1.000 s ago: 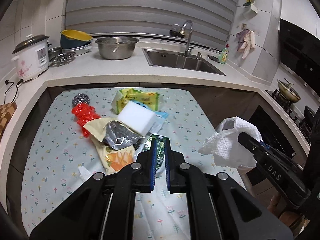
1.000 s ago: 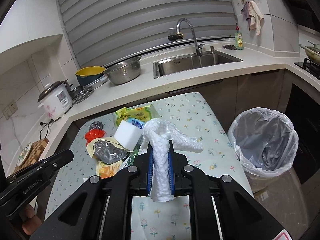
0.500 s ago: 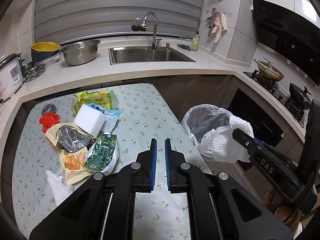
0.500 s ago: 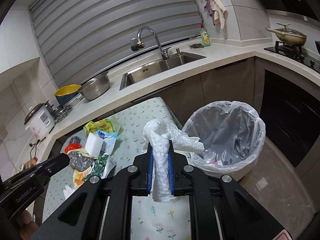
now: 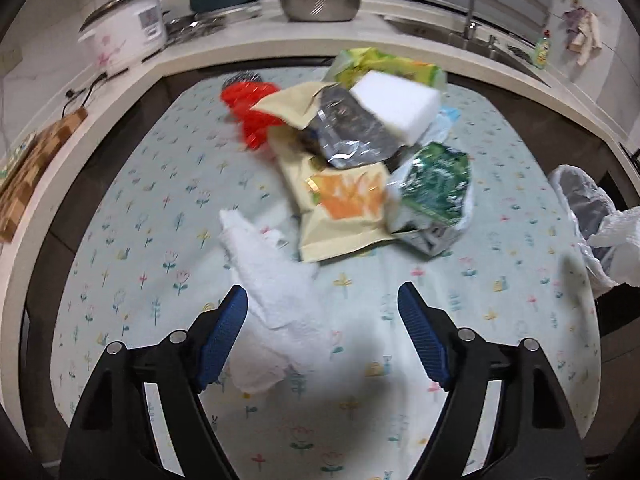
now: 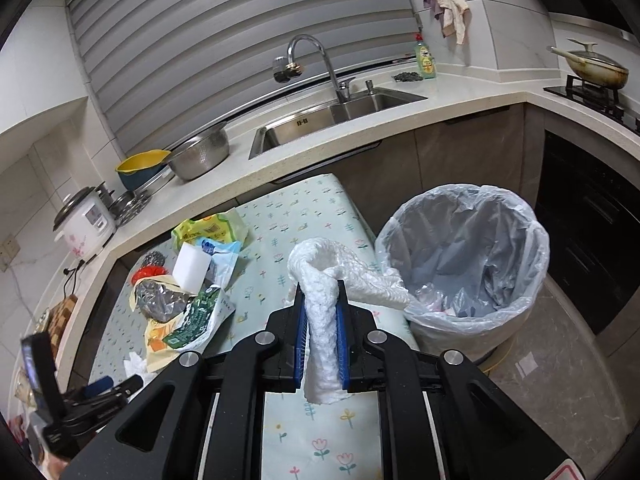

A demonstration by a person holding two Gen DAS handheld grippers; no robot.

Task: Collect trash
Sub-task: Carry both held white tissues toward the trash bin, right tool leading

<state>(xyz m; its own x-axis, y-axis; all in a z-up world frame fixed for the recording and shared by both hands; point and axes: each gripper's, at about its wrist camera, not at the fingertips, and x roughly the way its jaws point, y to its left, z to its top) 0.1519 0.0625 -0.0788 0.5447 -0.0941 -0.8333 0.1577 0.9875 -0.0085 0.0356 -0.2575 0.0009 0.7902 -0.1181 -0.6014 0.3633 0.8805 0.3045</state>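
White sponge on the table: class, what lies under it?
The sponge rests on a silver foil bag and a blue wrapper. Whatever lies beneath the middle of the pile is covered.

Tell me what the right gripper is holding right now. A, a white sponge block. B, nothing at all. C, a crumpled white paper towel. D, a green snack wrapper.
C: in the right wrist view the right gripper has its blue pads closed on a crumpled white paper towel beside the lined trash bin, while the white sponge block and green snack wrapper lie on the table.
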